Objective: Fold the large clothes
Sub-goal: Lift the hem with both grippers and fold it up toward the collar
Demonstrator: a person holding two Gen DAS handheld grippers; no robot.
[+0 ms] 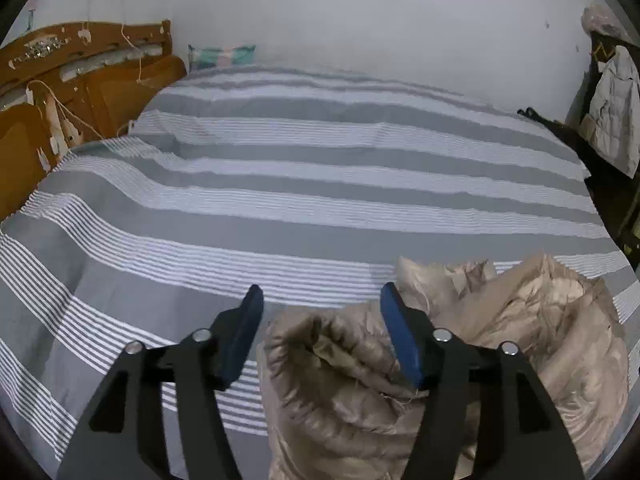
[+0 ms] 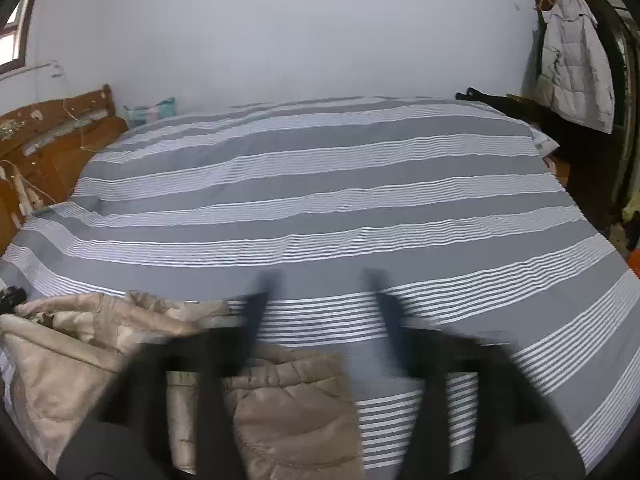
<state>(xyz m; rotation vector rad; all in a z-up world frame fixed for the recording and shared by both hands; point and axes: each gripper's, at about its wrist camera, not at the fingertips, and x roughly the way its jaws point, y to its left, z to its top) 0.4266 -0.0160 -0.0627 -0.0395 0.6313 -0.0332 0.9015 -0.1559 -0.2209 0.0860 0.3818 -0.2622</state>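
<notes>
Both the left gripper (image 1: 322, 294) and the right gripper (image 2: 320, 288) stood open and empty over the beige puffer jacket (image 1: 460, 352), crumpled at the striped bed's (image 1: 280, 184) near edge. Pinching just one slippery layer risked the fold collapsing.

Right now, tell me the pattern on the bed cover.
The bed cover has broad grey bands alternating with fine white stripes; the right wrist view shows it best.

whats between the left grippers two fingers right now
In the left wrist view, a puffy fold of the beige jacket lies between the open left gripper fingers, with striped bedding beyond.
</notes>
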